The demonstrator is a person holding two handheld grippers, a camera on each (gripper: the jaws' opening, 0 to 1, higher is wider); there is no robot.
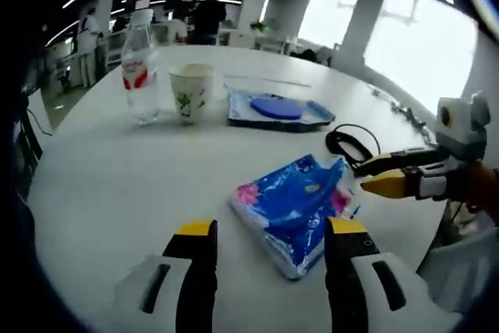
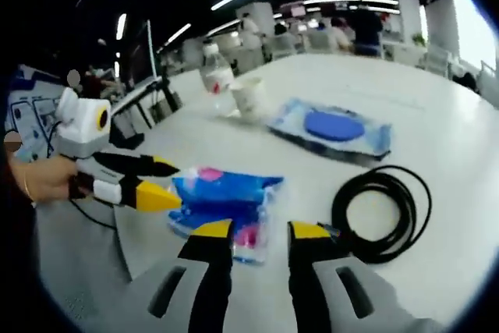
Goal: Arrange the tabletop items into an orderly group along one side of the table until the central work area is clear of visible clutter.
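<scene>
A blue and pink tissue pack [image 1: 292, 204] lies flat on the white table [image 1: 117, 169], just ahead of my left gripper [image 1: 270, 228], which is open with its jaws wide apart. My right gripper [image 1: 366, 175] comes in from the right, open, its tips at the pack's right edge. In the right gripper view the same pack [image 2: 226, 200] lies between my right gripper [image 2: 261, 230] and the left gripper [image 2: 168, 183]. At the far side stand a water bottle [image 1: 139, 68] and a paper cup [image 1: 191, 91], with a flat blue wipes pack [image 1: 277, 108] beside them.
A coiled black cable [image 2: 382, 212] lies right of the tissue pack, near the table edge [image 2: 437, 115]. The bottle [image 2: 214, 76], cup [image 2: 249, 97] and wipes pack [image 2: 335, 126] sit beyond. A hand [image 2: 39, 177] holds the left gripper. Desks and people stand behind the table.
</scene>
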